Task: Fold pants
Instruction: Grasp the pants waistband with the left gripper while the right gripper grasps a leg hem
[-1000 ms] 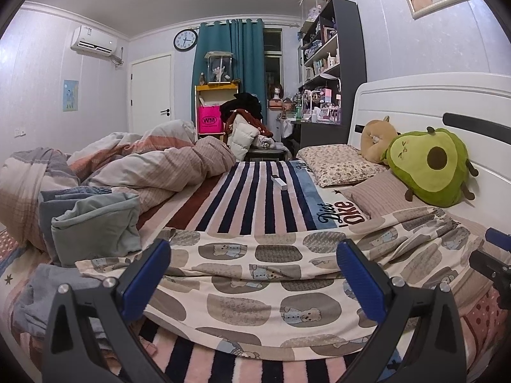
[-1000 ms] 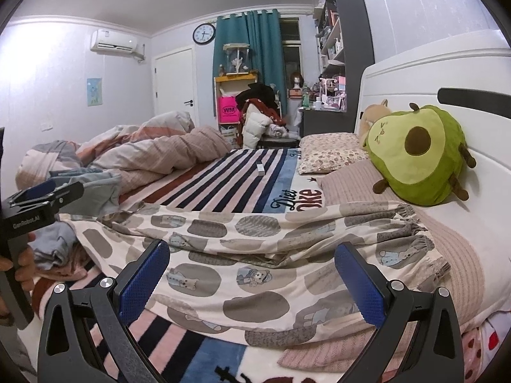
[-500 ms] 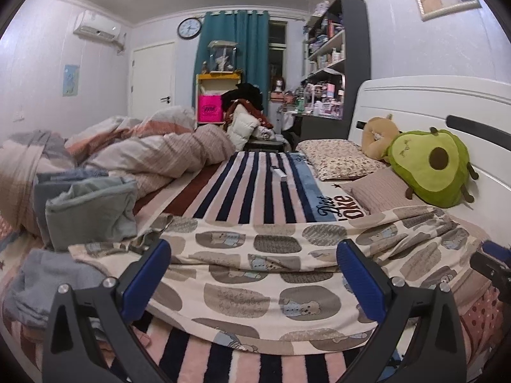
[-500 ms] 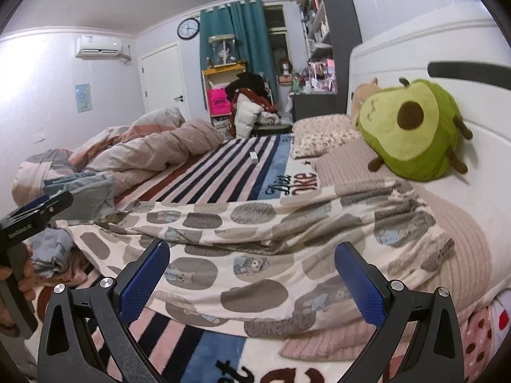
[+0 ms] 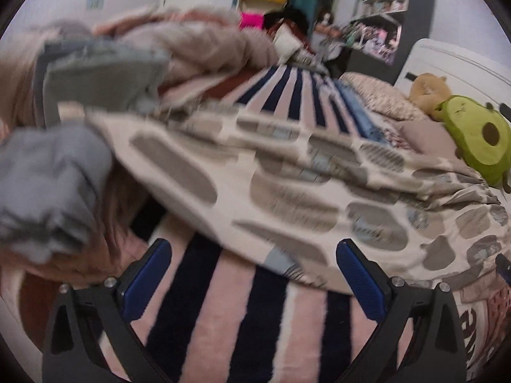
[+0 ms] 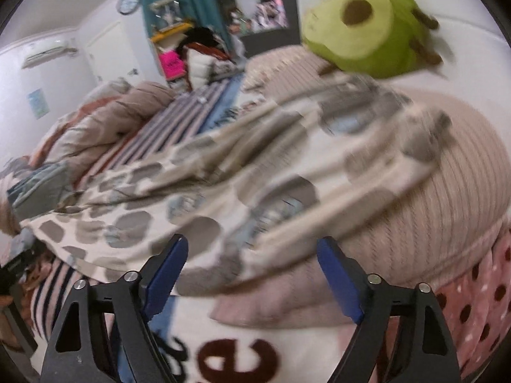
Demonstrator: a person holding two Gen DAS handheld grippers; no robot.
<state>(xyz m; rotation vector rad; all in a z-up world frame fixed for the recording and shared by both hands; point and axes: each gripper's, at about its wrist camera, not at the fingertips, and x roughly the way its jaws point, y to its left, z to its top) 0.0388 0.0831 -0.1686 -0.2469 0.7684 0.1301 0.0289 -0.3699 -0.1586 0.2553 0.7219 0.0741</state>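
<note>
Left claw [image 5: 254, 274] is spread wide with nothing in it, hovering low over the striped bed cover [image 5: 223, 319] right at the near hem of the pants [image 5: 287, 185]. Right claw [image 6: 252, 268] is gaping too, empty, its blue pads just short of the pants [image 6: 223, 185] where they drape onto the pink pillow [image 6: 431, 217]. The pants lie spread across the bed, an avocado plush [image 6: 364, 22] near the headboard. Both views are blurry.

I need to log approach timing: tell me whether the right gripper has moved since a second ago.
Yes. The right gripper has dipped down and closer: the avocado plush sits higher in view, the pants loom larger.
</note>
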